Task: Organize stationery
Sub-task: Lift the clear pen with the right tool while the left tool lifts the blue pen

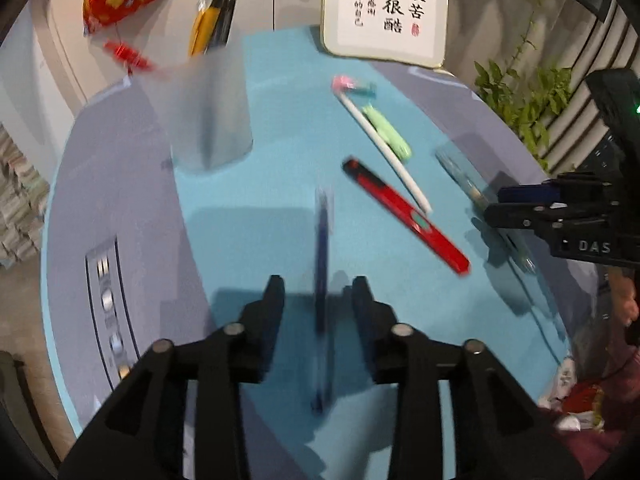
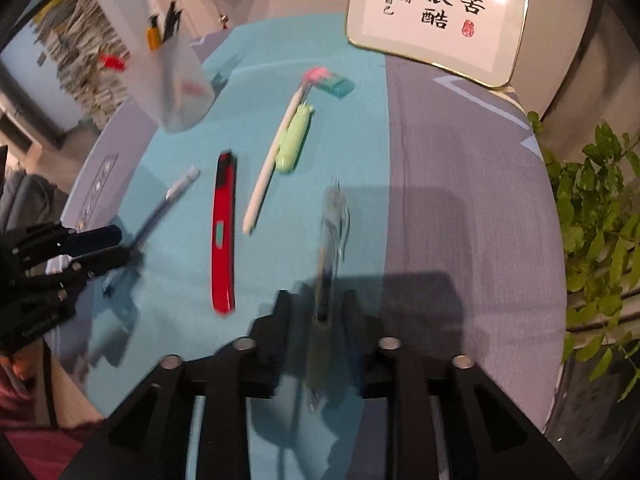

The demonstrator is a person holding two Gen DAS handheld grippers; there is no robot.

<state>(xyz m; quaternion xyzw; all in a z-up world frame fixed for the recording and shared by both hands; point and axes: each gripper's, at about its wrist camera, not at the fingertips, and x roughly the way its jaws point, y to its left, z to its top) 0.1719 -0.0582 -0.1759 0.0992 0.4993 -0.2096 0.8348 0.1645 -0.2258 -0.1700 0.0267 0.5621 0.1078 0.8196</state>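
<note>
Our left gripper (image 1: 318, 286) has its jaws spread, with a dark blue pen (image 1: 321, 300) running lengthwise between the fingers; motion blur smears the pen, and we see a clear gap on either side of it, so the pads do not press it. Our right gripper (image 2: 316, 300) likewise stands apart around a clear pen (image 2: 330, 240), also badly blurred, its lower end lost in shadow between the fingers.

On the blue-and-grey table mat (image 1: 280, 120) between the two tools lie a red pen (image 1: 404, 216), a white pen (image 1: 384, 144) leaning across a pale green highlighter (image 1: 388, 132), and a pink-and-teal eraser (image 1: 354, 85) at the white pen's far end.

Further back a frosted pen cup (image 1: 212, 112) stands upright, blurred; we make out dark pens and a yellow one (image 1: 202, 28) poking from its top, but what lies lower inside is veiled by its wall.

Beyond, a framed calligraphy board (image 1: 384, 4) is cut off at the top, and a leafy plant (image 2: 596, 216) sits at the right edge.
</note>
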